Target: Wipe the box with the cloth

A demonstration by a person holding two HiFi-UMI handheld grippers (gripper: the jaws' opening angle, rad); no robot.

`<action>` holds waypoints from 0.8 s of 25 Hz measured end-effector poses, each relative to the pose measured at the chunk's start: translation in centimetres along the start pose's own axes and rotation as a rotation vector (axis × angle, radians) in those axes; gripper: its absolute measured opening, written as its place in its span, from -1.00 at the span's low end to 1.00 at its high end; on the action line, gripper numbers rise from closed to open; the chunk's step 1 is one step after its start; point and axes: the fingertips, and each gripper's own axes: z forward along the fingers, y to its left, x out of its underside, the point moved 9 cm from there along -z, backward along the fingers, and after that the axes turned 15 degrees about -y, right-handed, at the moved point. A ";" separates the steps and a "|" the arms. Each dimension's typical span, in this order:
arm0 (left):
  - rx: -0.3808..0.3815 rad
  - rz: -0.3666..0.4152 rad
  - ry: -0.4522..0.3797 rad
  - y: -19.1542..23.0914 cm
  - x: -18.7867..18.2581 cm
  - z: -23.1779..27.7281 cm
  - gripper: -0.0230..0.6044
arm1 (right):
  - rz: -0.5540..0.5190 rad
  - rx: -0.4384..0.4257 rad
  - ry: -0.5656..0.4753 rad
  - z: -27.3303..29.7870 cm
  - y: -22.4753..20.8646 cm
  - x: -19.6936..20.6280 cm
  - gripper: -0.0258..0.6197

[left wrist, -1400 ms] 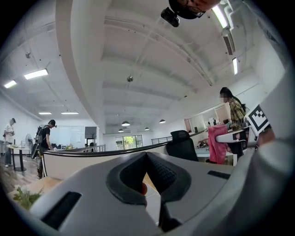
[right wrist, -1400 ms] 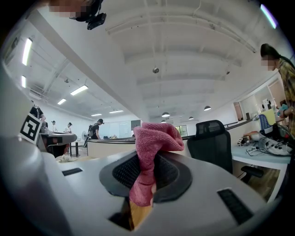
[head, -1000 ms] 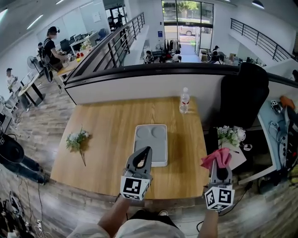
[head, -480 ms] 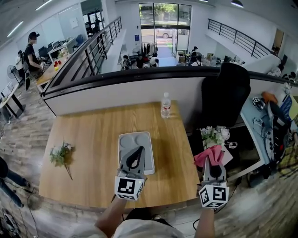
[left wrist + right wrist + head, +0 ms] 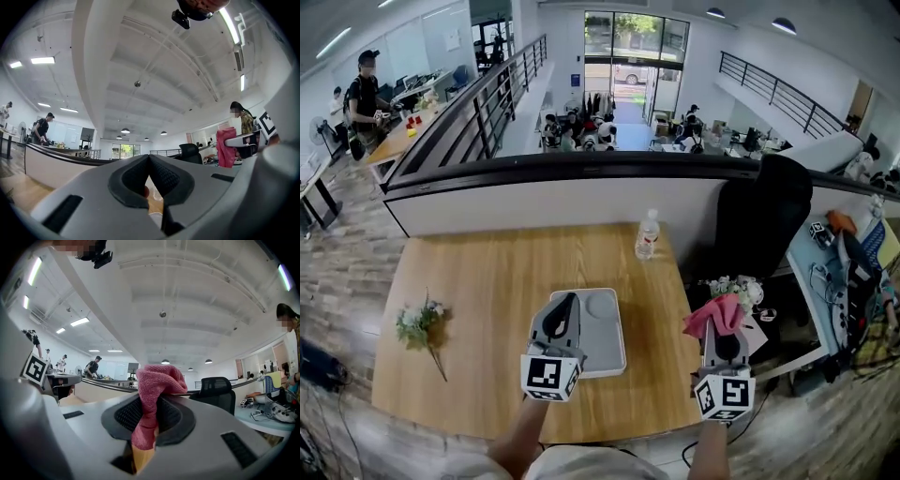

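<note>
Fingers (image 5: pixel 172 417) of the right gripper (image 5: pixel 151 405) are pinching the pink cloth (image 5: pixel 157 380), which is bunching up above their tips, out past the counter's (image 5: pixel 487 272) right edge. Left gripper (image 5: pixel 149 160) fingers (image 5: pixel 132 177) are pressing together with nothing between them, showing over the left side of the grey box (image 5: pixel 602 339) in the head view. That box is lying flat near the counter's front edge, right of centre, apart from the cloth.
</note>
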 end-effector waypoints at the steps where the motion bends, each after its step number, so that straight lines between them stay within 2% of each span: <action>1: -0.013 0.003 -0.002 0.9 0.0 0.1 -0.89 | 0.001 -0.005 0.001 0.7 0.5 0.1 -0.67; 6: -0.092 0.017 -0.004 5.4 0.2 -0.3 -0.89 | 0.011 -0.065 0.007 4.5 3.4 1.3 -0.67; 12: -0.161 0.077 0.015 9.4 0.2 -1.6 -0.89 | 0.028 -0.155 0.008 8.4 7.2 2.5 -0.67; 20: -0.230 0.121 0.044 12.2 0.4 -2.9 -0.89 | 0.000 -0.275 0.016 11.4 11.0 3.3 -0.67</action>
